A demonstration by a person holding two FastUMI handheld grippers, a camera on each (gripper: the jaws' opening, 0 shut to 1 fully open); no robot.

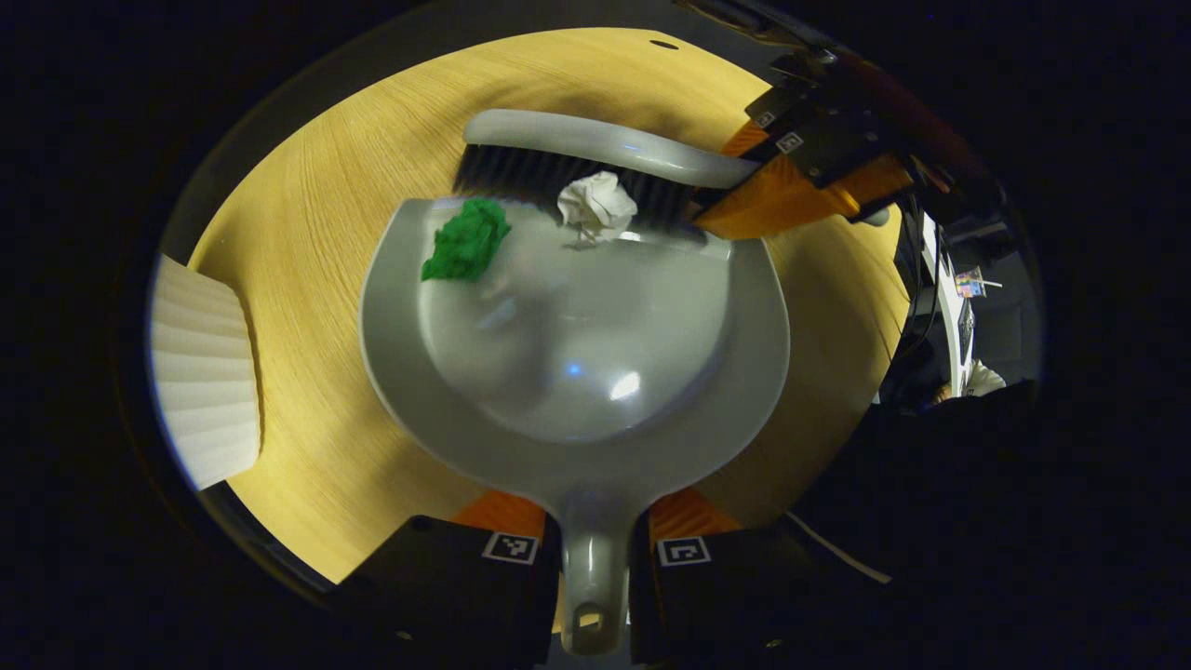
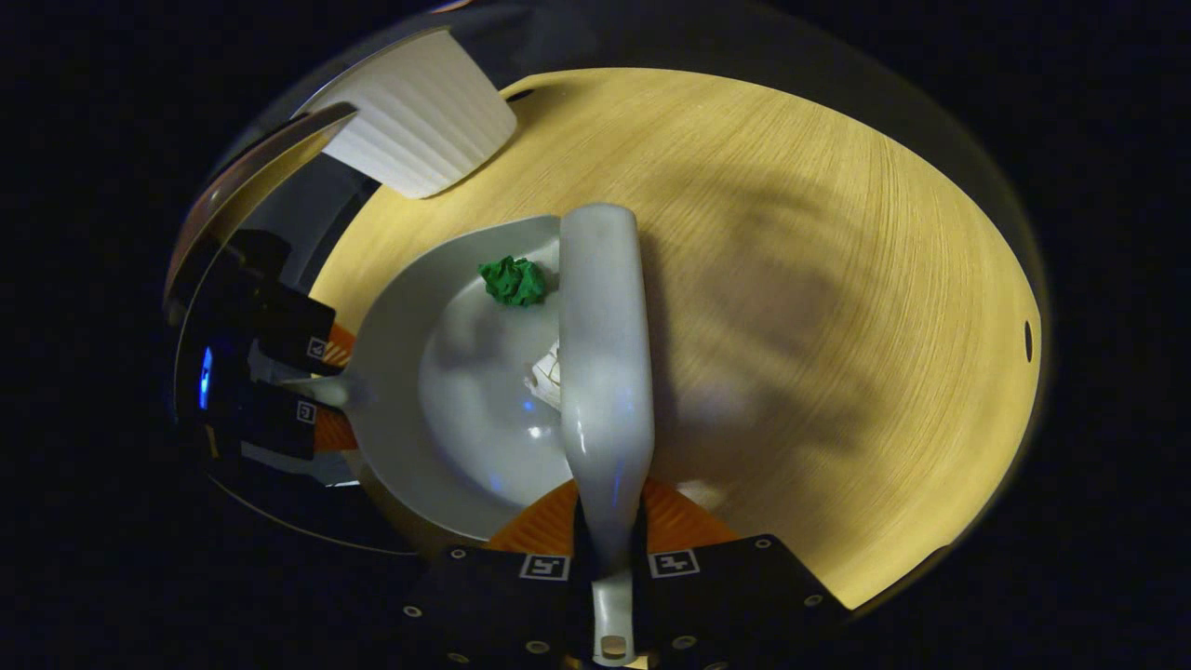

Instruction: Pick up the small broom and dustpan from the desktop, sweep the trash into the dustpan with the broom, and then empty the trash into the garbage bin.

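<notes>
My left gripper is shut on the handle of the grey dustpan, which lies flat on the wooden desktop. A green crumpled wad and a white paper ball sit just inside the pan's front lip. The grey broom stands across that lip, its dark bristles touching the white ball. In the right gripper view my right gripper is shut on the broom's handle, with the dustpan, the green wad and the left gripper to its left.
A white ribbed bin stands at the desk's left edge in the left gripper view, and the same bin shows at the top left in the right gripper view. Bare desktop spreads beyond the broom. Cables and equipment lie past the desk.
</notes>
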